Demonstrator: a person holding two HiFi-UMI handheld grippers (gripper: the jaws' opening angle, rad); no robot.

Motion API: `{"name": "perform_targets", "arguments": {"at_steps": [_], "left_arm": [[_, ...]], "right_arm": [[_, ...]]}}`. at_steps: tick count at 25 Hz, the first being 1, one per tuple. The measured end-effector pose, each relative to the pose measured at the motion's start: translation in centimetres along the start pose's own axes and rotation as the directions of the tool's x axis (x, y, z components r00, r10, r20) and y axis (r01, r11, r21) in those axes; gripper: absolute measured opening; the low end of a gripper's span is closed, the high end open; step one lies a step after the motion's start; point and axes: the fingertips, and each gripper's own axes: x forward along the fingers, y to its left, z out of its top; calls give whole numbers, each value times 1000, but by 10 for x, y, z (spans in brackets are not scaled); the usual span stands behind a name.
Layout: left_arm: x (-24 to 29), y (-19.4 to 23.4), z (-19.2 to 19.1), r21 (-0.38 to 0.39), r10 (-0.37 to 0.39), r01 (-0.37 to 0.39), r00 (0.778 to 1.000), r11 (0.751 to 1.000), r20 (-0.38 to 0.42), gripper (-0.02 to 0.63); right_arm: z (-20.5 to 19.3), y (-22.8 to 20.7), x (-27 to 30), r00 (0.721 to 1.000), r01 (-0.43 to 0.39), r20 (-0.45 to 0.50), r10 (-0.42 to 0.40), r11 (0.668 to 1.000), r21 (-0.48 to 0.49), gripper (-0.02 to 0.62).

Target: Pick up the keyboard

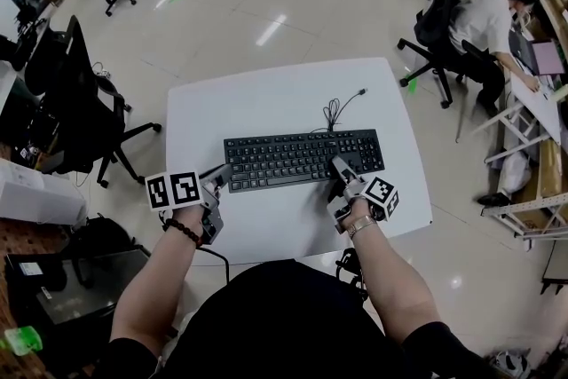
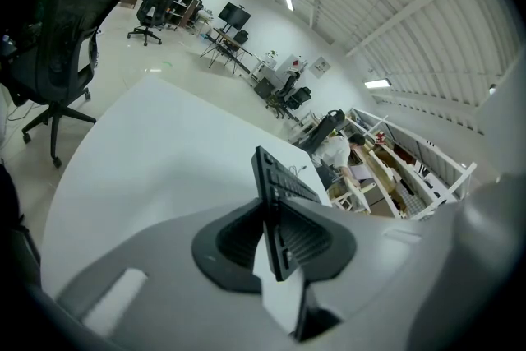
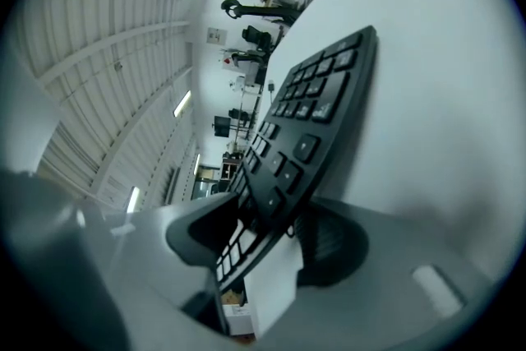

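Black keyboard [image 1: 303, 160] on the white tabletop [image 1: 266, 102]: left hand-held gripper [image 1: 220, 176] clamps its left end, right hand-held gripper [image 1: 341, 166] straddles the right side, jaws wide. Lift now and it likely pivots, maybe slips free.

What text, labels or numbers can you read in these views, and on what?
No text can be read in any view.
keyboard: key legends too small and blurred.
marker cubes: black-and-white square patterns only, no letters.
wall sign: too blurred.
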Motion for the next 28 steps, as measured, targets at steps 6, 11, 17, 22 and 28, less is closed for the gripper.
{"name": "perform_targets", "arguments": {"at_steps": [6,11,17,22,28], "left_arm": [[2,10,-1,-8,4,-4,1000,1000,5,74],[5,22,-8,-52,-26,26,1000,998,18,78],[2,27,-1,-58,-104,110,990,992,91,78],[-3,19,13,-16,-173,178,971,984,167,78],[-10,4,33,30,-240,241,934,970,263,77]], "right_arm": [[1,12,-4,1000,-11,13,12,996,-83,156],[4,38,-14,1000,-17,12,19,982,-187,137],[5,98,-29,998,-53,10,62,923,-381,129],[4,152,-43,994,-81,18,106,845,-528,129],[3,198,-59,988,-93,36,152,757,-647,127]]}}
